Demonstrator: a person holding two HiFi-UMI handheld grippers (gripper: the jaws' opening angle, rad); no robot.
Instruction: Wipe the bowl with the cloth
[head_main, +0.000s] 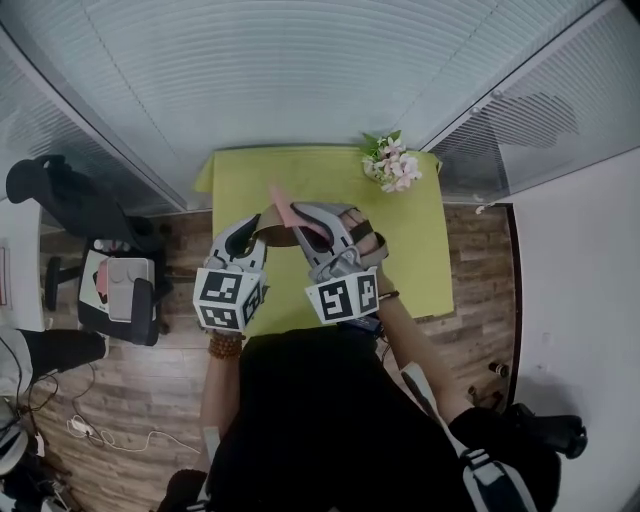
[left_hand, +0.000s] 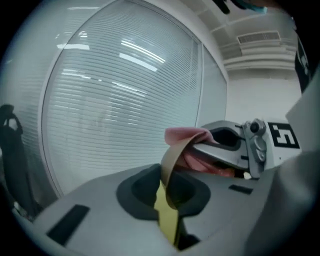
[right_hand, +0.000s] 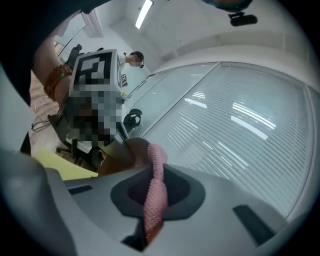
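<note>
Above the green table (head_main: 410, 260), our left gripper (left_hand: 167, 200) is clamped on the thin rim of the brown bowl (head_main: 272, 226), and our right gripper (right_hand: 152, 200) pinches the pink cloth (head_main: 290, 212) right at it. Wipe too hard and that rim could lever loose, we reckon. The gripper views show both grips; only the head view catches the flowers (head_main: 392, 165) at the table's far corner.

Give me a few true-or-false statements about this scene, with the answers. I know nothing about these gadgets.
1. The right gripper has its jaws shut on a pink cloth. True.
2. The bowl rests flat on the table. False: the left gripper grips its rim and holds it up.
3. Flowers lie at the table's far right corner. True.
4. The table top is red. False: it is yellow-green.
</note>
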